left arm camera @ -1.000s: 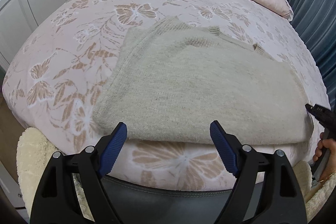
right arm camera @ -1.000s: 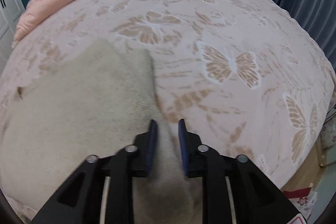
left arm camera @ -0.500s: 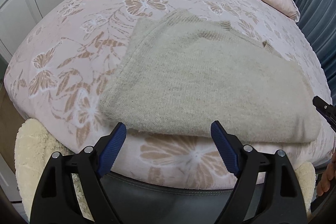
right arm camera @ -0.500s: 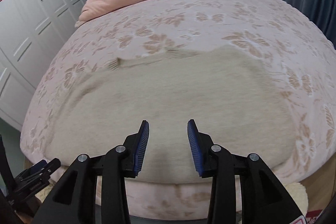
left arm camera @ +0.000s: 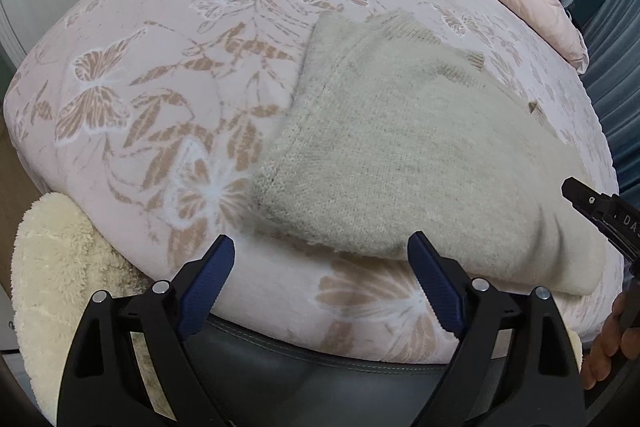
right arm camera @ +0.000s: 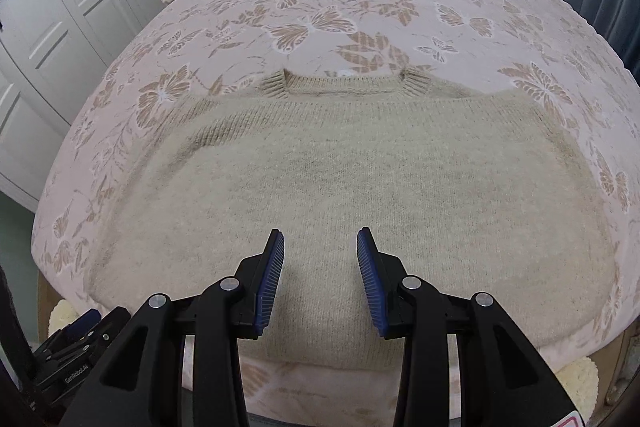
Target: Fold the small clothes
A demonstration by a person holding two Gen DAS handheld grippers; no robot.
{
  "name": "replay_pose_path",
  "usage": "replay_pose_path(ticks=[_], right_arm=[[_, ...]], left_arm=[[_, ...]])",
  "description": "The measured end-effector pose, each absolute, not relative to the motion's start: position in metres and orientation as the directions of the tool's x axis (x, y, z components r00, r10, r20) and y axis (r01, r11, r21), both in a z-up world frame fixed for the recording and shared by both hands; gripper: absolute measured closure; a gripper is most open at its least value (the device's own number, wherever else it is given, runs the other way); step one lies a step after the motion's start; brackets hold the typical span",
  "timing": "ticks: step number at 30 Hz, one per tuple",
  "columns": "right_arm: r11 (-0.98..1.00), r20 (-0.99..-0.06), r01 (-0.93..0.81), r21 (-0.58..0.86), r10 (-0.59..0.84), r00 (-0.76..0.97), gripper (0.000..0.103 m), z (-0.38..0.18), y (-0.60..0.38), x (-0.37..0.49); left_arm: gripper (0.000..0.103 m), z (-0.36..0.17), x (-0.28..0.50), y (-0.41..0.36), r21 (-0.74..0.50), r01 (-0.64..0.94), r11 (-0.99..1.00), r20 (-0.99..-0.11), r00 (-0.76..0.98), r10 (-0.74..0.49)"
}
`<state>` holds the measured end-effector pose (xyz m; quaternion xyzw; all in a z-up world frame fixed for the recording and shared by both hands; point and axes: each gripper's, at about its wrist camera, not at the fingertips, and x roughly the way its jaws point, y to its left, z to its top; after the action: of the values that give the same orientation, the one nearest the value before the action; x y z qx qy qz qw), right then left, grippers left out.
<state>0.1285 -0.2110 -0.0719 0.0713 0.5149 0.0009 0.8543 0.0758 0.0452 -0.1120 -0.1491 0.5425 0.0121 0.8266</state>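
Left gripper [left arm camera: 320,287] has just been spreading wider, nothing between its jaws, at the near hem. Right gripper [right arm camera: 320,279], moderately parted and empty, has swung over mid-hem. Beige sweater [right arm camera: 340,187] lies flat on the butterfly bedspread [right arm camera: 320,23], ready for folding.

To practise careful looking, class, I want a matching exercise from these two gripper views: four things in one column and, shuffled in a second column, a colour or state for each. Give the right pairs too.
Things
1. sweater
2. bedspread
3. left gripper
4. right gripper

Colours or states
A. pink with tan butterflies
B. fingers wide apart, over the near left corner of the sweater, nothing between them
C. beige knit, lying flat with the ribbed neckline at the far side
D. fingers partly open above the middle of the sweater's near edge

Pairs: 1-C, 2-A, 3-B, 4-D
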Motion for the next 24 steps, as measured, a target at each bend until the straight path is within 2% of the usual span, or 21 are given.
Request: replay_pose_path(ticks=[7,9,12,13,14,15,17,20,24], right_arm=[[0.988,-0.912,0.101,0.12,0.07,0.403,0.067,-0.096,-0.206,0.169],[0.989,-0.948,0.101,0.104,0.068,0.311,0.063,-0.124,-0.203,0.183],[0.997,-0.941,0.056,0.045,0.024,0.338,0.058,-0.131,-0.192,0.185],[0.998,-0.94,0.049,0.031,0.013,0.341,0.058,-0.131,-0.189,0.185],[0.999,-0.94,0.044,0.028,0.011,0.342,0.057,-0.131,-0.189,0.184],[0.999,-0.939,0.039,0.034,0.018,0.344,0.057,-0.131,-0.19,0.184],[0.997,-0.935,0.038,0.07,0.053,0.351,0.058,-0.131,-0.196,0.184],[0.99,-0.922,0.031,0.136,0.115,0.37,0.057,-0.128,-0.206,0.18],[0.955,-0.87,0.07,0.289,0.232,0.435,0.057,-0.108,-0.232,0.159]], left_arm=[[0.013,-0.134,0.09,0.068,-0.48,-0.315,0.819,-0.848,0.404,-0.342],[0.012,-0.14,0.095,0.075,-0.521,-0.378,0.766,-0.834,0.419,-0.36],[0.01,-0.14,0.103,0.078,-0.547,-0.405,0.733,-0.818,0.444,-0.365],[0.016,-0.138,0.106,0.078,-0.558,-0.399,0.727,-0.809,0.456,-0.371],[0.036,-0.136,0.11,0.077,-0.585,-0.378,0.718,-0.789,0.471,-0.395],[0.045,-0.136,0.113,0.075,-0.598,-0.365,0.714,-0.781,0.466,-0.415],[0.077,-0.136,0.121,0.072,-0.633,-0.347,0.692,-0.759,0.453,-0.467],[0.082,-0.115,0.127,0.06,-0.647,-0.282,0.709,-0.736,0.477,-0.481],[0.083,-0.043,0.131,0.02,-0.625,-0.079,0.776,-0.672,0.559,-0.485]])
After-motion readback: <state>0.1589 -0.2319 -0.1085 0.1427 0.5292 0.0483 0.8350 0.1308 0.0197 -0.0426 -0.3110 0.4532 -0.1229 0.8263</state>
